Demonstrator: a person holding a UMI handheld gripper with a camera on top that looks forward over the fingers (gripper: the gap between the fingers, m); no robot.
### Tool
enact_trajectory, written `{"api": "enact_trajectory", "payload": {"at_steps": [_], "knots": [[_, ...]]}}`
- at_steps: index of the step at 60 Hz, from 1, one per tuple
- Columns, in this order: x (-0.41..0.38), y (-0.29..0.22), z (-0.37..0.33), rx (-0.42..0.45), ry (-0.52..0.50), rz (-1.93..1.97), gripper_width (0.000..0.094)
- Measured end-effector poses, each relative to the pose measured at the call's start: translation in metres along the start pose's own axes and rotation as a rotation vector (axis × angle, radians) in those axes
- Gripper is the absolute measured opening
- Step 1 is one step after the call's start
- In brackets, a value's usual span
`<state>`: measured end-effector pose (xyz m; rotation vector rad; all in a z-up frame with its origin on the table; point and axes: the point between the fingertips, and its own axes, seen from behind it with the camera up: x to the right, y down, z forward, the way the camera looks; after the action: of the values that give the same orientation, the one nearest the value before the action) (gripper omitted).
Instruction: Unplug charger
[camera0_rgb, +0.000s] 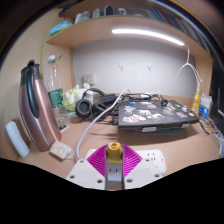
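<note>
A pale wooden desk (100, 138) fills the middle of the frame, backed by a white wall (130, 62) with a lit strip lamp (146, 34) glowing under a shelf (100, 25) across the top. On the right half of the desk lies a closed dark laptop (155, 114), its lid covered in stickers. At the left stands a tall pink metal bottle (40, 108) with a dark cap, and just behind it a clear plastic bottle (56, 85). Black headphones (90, 102) rest toward the back, left of centre, between the bottles and the laptop. A small blue bottle (206, 104) stands at the far right beside the laptop. Low in the centre sits a white power strip (128, 160), and a white cable (97, 122) curves up from it toward the laptop. The charger (115, 153), a small plug with a yellowish top, sits in the strip at bottom centre. The gripper (115, 166) is right at it: the magenta pads (99, 160) flank the plug on either side and look pressed against it, so the fingers appear clamped on the charger. A small white object (61, 150) lies on the desk just left of the strip.
</note>
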<state>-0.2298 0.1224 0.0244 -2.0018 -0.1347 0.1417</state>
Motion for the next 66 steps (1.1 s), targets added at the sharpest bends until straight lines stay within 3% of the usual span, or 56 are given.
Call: {"api": "enact_trajectory", "payload": {"at_steps": [13, 24, 37, 45, 56, 66], "knots": [[-0.002, -0.006, -0.003, 0.022, 0.003, -0.058, 0.0169], [0.016, -0.097, -0.051, 0.240, 0.042, -0.076, 0.0168], [0.070, -0.130, -0.103, 0.304, 0.055, -0.070, 0.0168], [0.125, -0.096, -0.109, 0.223, 0.103, -0.074, 0.0170], [0.176, -0.005, -0.092, -0.034, 0.117, -0.077, 0.0180], [0.192, 0.040, -0.073, -0.163, 0.084, -0.066, 0.0214]]}}
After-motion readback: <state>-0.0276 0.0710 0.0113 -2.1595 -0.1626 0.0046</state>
